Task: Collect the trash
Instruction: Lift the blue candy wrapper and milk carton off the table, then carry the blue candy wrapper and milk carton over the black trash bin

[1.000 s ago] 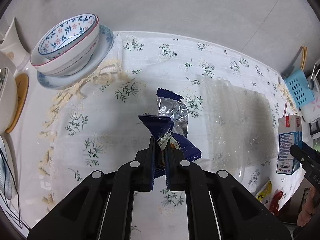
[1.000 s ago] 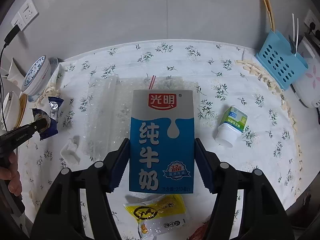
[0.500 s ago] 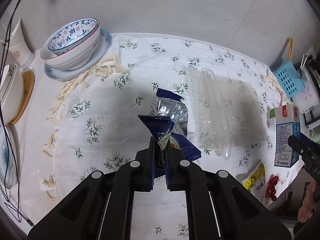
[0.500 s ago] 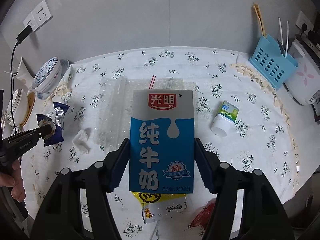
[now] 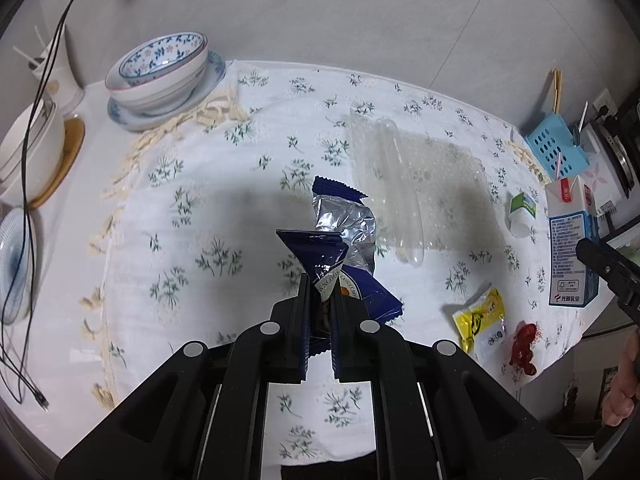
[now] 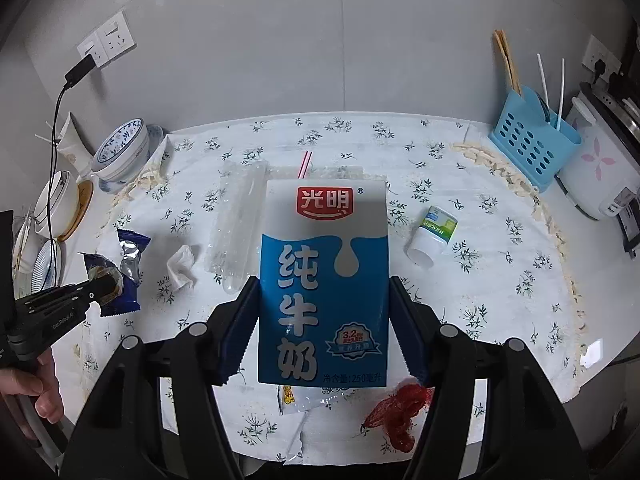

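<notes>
My left gripper point(image 5: 321, 300) is shut on a dark blue and silver snack wrapper point(image 5: 340, 236) and holds it above the flowered tablecloth point(image 5: 192, 240); the wrapper also shows in the right wrist view point(image 6: 124, 272). My right gripper point(image 6: 324, 320) is shut on a blue and white milk carton point(image 6: 324, 280) with a red-striped straw, held upright above the table; the carton also shows at the right of the left wrist view point(image 5: 570, 256). On the cloth lie a clear bubble-wrap sheet point(image 6: 240, 216), a crumpled tissue point(image 6: 182, 266), a small white and green bottle point(image 6: 432, 234), a yellow packet point(image 5: 480, 320) and a red net point(image 6: 396, 408).
Stacked patterned bowls point(image 5: 160, 68) and more dishes point(image 5: 28, 152) stand at the far left with a black cable point(image 5: 36, 112). A blue utensil holder point(image 6: 532, 144) with chopsticks and a white rice cooker point(image 6: 600, 160) stand at the far right. The table's front edge is near.
Both grippers have risen and drawn back from the table, each keeping its hold. More of the table is in view now.
</notes>
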Available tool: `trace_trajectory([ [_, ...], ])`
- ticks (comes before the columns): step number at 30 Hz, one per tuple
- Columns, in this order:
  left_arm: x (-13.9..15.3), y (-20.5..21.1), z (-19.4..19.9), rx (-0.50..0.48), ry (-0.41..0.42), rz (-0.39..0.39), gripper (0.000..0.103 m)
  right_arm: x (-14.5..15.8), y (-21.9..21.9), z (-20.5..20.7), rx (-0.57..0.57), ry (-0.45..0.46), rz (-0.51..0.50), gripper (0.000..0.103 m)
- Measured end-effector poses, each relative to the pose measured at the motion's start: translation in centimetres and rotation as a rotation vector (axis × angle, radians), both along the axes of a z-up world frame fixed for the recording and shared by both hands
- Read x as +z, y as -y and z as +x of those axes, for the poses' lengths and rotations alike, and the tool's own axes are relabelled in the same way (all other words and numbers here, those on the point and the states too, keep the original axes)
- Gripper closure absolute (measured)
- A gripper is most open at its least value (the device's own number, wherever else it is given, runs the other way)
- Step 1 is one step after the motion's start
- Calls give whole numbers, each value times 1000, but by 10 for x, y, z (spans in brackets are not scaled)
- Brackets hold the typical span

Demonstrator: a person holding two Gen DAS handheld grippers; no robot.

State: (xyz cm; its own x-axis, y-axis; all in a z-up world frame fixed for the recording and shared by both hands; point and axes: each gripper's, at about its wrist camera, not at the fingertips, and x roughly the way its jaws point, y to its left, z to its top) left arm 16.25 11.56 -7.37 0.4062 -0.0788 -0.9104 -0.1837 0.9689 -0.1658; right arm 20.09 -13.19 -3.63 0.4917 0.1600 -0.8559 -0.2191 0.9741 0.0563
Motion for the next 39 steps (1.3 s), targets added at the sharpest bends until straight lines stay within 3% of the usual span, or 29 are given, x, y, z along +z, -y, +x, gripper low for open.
trace_trajectory([
  [20, 2, 50, -74, 16, 4, -9, 96, 1, 28, -76, 71, 38, 21, 42],
  [39, -10, 102, -128, 15, -3, -12, 96, -18, 64, -127, 102, 1, 40, 42],
])
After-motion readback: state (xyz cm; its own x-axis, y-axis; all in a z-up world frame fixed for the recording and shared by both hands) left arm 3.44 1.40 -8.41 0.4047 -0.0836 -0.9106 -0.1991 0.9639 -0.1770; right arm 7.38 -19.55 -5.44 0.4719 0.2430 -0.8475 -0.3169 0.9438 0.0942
